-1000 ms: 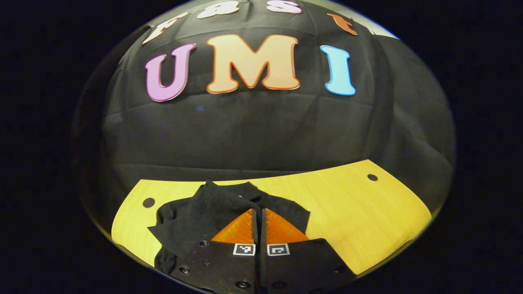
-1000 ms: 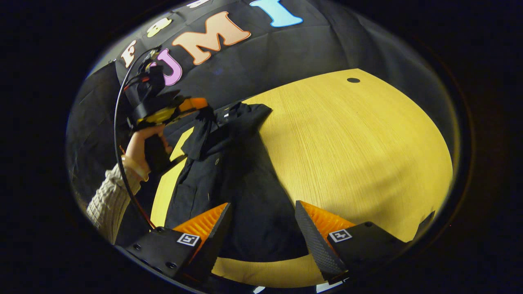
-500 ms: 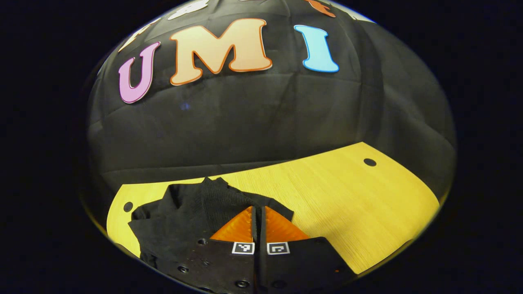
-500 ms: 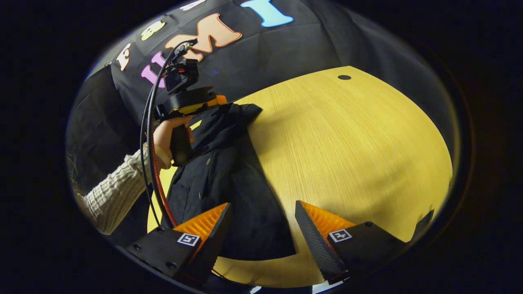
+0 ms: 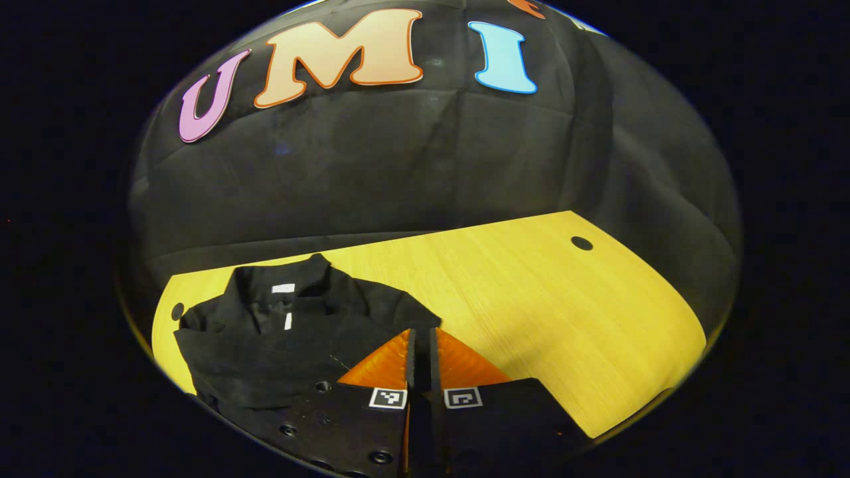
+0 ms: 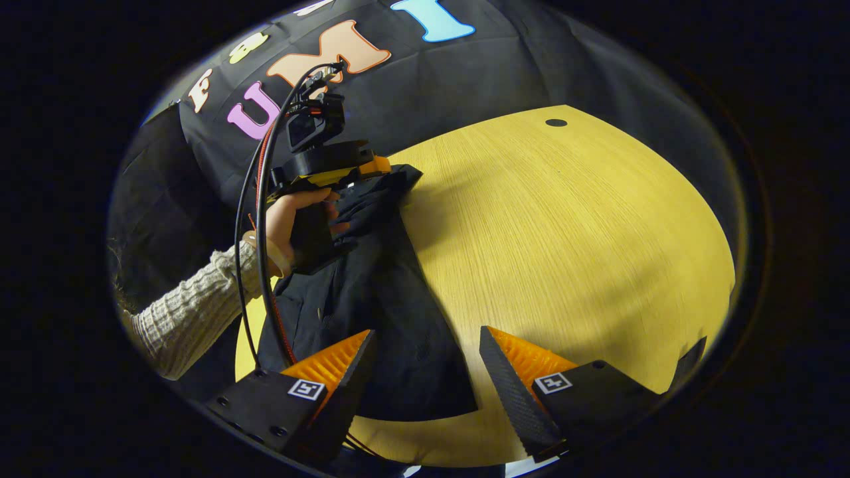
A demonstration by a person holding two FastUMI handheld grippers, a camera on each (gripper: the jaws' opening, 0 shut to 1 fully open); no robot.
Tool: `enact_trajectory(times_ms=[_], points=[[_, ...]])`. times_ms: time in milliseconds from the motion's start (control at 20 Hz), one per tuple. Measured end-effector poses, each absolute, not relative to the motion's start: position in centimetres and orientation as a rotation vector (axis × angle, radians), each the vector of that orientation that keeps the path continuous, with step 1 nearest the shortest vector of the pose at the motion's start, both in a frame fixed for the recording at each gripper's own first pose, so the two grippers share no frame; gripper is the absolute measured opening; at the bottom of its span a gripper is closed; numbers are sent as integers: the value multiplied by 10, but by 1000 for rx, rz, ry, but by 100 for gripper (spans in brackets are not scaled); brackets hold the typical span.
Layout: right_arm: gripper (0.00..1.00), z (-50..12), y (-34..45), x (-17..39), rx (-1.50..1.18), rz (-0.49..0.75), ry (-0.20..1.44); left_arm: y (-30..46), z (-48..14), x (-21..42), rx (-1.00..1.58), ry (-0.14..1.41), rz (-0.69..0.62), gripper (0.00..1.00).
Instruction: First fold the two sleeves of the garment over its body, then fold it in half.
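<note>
A black jacket [image 5: 285,338] lies on the yellow wooden table [image 5: 531,299], collar towards the booth wall. In the left gripper view my left gripper [image 5: 422,332] has its orange fingers almost together, with black sleeve cloth in the narrow gap, low over the jacket's body. The right gripper view shows that left gripper [image 6: 382,166] held by a hand [image 6: 292,212] at the collar end of the jacket [image 6: 392,292]. My right gripper [image 6: 426,332] stands open over the jacket's near hem, nothing between its fingers.
The tabletop [image 6: 564,219] stretches bare to the right of the jacket, with a small round hole [image 6: 556,123] near its far edge. A knit sweater sleeve [image 6: 192,312] and a cable [image 6: 262,232] hang at the jacket's left side. The black cloth wall stands behind the table.
My left gripper has carried the sleeve across and down over the jacket's body, and its fingers have parted slightly. The collar now shows. The right gripper has stayed open in place.
</note>
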State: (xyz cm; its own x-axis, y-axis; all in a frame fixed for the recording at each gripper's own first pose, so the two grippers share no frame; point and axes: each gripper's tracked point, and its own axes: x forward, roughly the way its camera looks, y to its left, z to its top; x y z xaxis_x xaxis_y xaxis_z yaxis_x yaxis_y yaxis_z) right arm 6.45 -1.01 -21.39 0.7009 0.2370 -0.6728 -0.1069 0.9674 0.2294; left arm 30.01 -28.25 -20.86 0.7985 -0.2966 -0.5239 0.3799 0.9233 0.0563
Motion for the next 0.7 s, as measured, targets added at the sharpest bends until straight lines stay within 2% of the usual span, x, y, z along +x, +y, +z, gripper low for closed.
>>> enact_trajectory(times_ms=[50, 250, 350, 550, 600, 650, 700], points=[[98, -215, -9, 62, 175, 193, 771, -286, -208, 297, 160, 534, -374, 7], [99, -219, -6, 58, 160, 194, 778, -278, -183, 293, 162, 471, -364, 99], [98, -220, -4, 58, 157, 192, 772, -269, -165, 287, 144, 430, -349, 94], [98, -227, 8, 51, 175, 217, 774, -230, -129, 273, 127, 364, -292, 94], [94, -230, 11, 49, 175, 220, 775, -218, -122, 267, 119, 352, -276, 94], [99, -232, 13, 47, 168, 221, 779, -203, -117, 259, 119, 345, -261, 94], [98, -236, 15, 46, 159, 217, 780, -184, -114, 249, 126, 347, -240, 94]])
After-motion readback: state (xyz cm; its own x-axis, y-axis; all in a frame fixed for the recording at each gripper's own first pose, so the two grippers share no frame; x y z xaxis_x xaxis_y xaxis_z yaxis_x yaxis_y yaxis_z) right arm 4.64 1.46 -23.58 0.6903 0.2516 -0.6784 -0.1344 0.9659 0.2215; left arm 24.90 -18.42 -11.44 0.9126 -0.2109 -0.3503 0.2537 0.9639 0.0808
